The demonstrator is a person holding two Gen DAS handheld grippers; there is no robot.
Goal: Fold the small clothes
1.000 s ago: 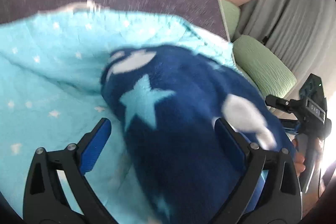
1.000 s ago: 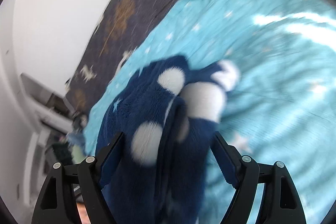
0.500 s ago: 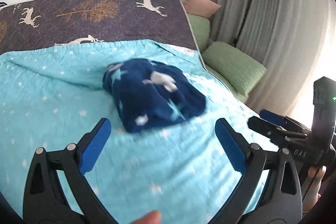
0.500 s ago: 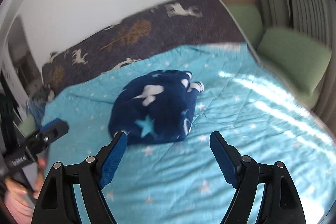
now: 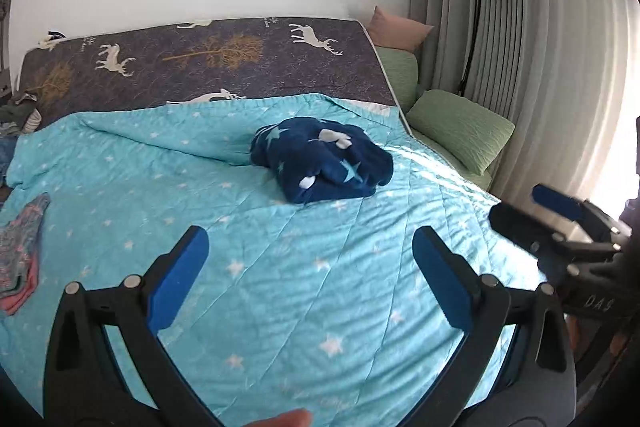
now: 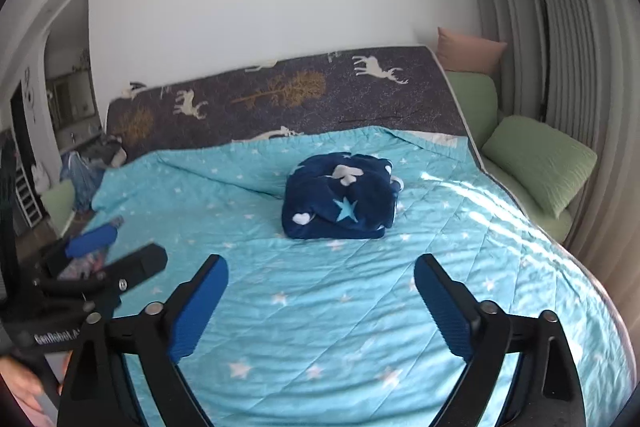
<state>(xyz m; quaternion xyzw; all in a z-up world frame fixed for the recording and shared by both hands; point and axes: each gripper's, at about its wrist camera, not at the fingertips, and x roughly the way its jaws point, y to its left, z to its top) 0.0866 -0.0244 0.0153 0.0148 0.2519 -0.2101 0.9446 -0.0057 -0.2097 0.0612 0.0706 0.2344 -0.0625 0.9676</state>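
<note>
Gaping wide and empty at lower frame, left tongs [image 5: 310,275] hover over the bed [image 5: 120,187]. One folded bundle [image 5: 320,159] lies mid-frame, well beyond. Right tongs [image 6: 320,301], jaws just opened further, grip nothing. Two green cushions [image 6: 540,163] sit at right.

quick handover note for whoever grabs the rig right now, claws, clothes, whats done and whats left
Left claw: open, empty, above the turquoise quilt.
Right claw: open, empty; its jaws have just been opening wider.
Done: navy star fleece lies folded in a bundle mid-bed, clear of both claws.
Left: a patterned garment lies unfolded at the bed's left edge. More cloth is heaped beyond the far-left corner; cannot tell what.
</note>
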